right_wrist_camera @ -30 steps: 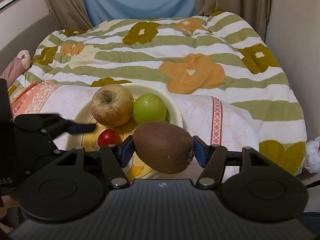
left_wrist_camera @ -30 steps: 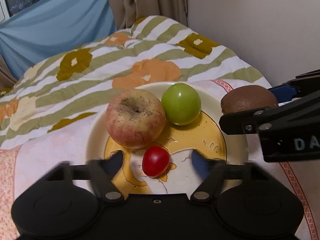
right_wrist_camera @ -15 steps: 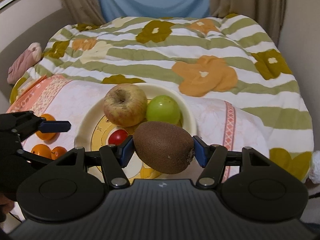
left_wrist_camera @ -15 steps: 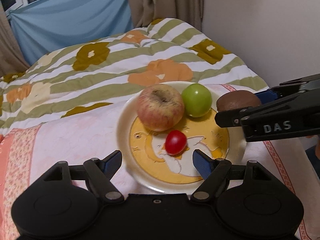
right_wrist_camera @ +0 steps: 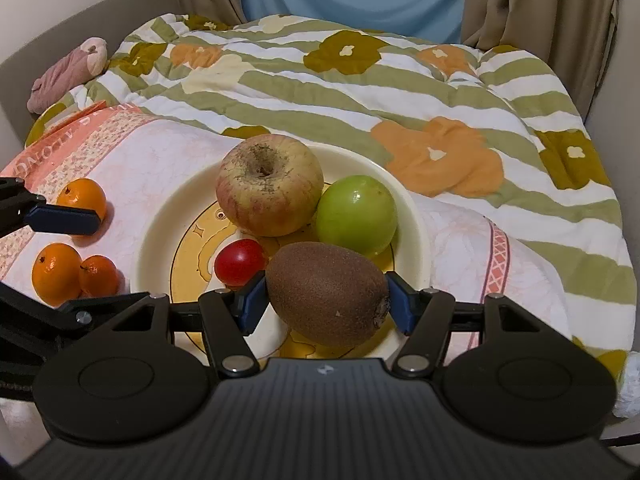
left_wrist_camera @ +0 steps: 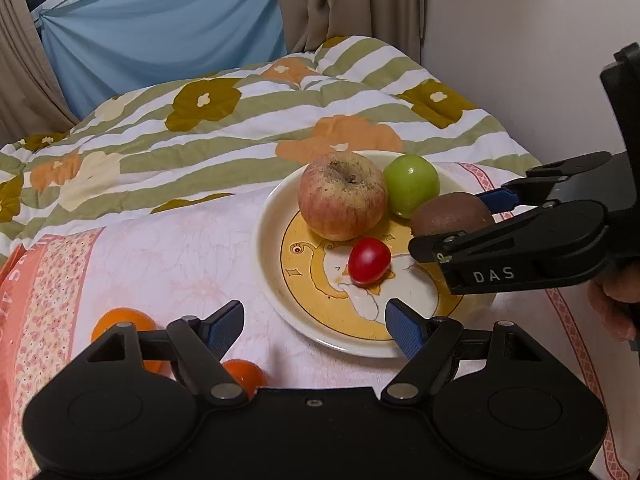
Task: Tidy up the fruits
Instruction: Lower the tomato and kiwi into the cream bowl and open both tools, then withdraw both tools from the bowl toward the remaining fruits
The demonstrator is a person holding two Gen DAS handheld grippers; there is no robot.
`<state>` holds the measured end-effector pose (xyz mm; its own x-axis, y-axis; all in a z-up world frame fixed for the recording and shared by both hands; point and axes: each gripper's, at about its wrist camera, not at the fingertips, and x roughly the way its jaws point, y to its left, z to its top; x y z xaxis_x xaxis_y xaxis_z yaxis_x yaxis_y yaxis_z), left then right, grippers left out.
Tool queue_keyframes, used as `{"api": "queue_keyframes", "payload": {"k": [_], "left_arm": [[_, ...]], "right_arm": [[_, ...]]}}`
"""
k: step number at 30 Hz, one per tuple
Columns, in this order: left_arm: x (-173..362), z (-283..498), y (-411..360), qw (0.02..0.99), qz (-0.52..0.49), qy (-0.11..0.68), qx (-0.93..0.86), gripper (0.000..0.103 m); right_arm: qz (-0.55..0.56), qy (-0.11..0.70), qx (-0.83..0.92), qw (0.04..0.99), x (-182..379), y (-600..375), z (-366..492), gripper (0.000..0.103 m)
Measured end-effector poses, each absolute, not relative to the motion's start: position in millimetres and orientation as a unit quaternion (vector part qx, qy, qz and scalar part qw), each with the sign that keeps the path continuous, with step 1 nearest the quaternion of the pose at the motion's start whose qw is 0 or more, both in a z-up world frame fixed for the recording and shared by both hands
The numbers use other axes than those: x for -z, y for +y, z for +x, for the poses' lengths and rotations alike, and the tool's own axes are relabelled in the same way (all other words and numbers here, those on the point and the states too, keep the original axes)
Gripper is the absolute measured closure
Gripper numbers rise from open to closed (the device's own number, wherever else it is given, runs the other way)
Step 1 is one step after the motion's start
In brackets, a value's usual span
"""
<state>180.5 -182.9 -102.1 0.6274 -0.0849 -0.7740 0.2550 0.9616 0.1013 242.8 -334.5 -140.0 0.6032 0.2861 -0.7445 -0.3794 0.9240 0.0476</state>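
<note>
We see the right gripper (right_wrist_camera: 326, 300) clamped on a kiwi (right_wrist_camera: 328, 294), its two blue pads pressing the fruit's ends, and the kiwi hangs over the near side of the plate (right_wrist_camera: 416, 216). From the left wrist view the same kiwi (left_wrist_camera: 450, 214) sits at the plate's three o'clock edge, pinched in the right gripper (left_wrist_camera: 460, 220).

Our left gripper (left_wrist_camera: 314, 326) has its jaws wide apart with nothing between them, hovering over the pink floral cloth (left_wrist_camera: 180, 256) at the plate's (left_wrist_camera: 272, 280) seven o'clock.

On the plate, in the right wrist view, a cherry tomato (right_wrist_camera: 239, 262) lies at about nine o'clock from the kiwi, just beside the left pad. A big apple (right_wrist_camera: 269, 184) stands at the plate's eleven o'clock, touching a green fruit (right_wrist_camera: 356, 214) at one o'clock.

Off the plate, at its nine o'clock on the cloth, we count three small oranges: one (right_wrist_camera: 82, 200) behind a finger of the left gripper (right_wrist_camera: 62, 220), and two (right_wrist_camera: 56, 272) touching each other nearer to us.

Beyond the cloth spreads a striped flowered quilt (right_wrist_camera: 360, 92), with a pink bundle (right_wrist_camera: 68, 76) at ten o'clock.
</note>
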Motion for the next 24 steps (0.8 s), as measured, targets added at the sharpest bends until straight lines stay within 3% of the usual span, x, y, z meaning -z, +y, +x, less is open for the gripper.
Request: {"api": "queue_keyframes", "payload": {"k": [2, 4, 5, 17, 24], "left_arm": [[102, 179, -183, 0.897, 0.101, 0.421, 0.094, 0.021], [102, 177, -183, 0.897, 0.1, 0.421, 0.093, 0.021], [102, 175, -184, 0.897, 0.1, 0.42, 0.093, 0.021], [83, 156, -183, 0.9, 0.102, 0.414, 0.088, 0.021], [57, 127, -171, 0.912, 0.107, 0.389, 0.074, 0.005]], "right_arm": [[-0.069, 0.404, -0.185, 0.893, 142, -332, 242, 0.023], [-0.083, 0.391, -0.175, 0.9, 141, -330, 238, 0.002], [-0.088, 0.382, -0.171, 0.904, 140, -329, 235, 0.0], [-0.09, 0.362, -0.151, 0.915, 113, -337, 214, 0.0], [-0.065, 0.35, -0.14, 0.924, 80, -339, 185, 0.0]]}}
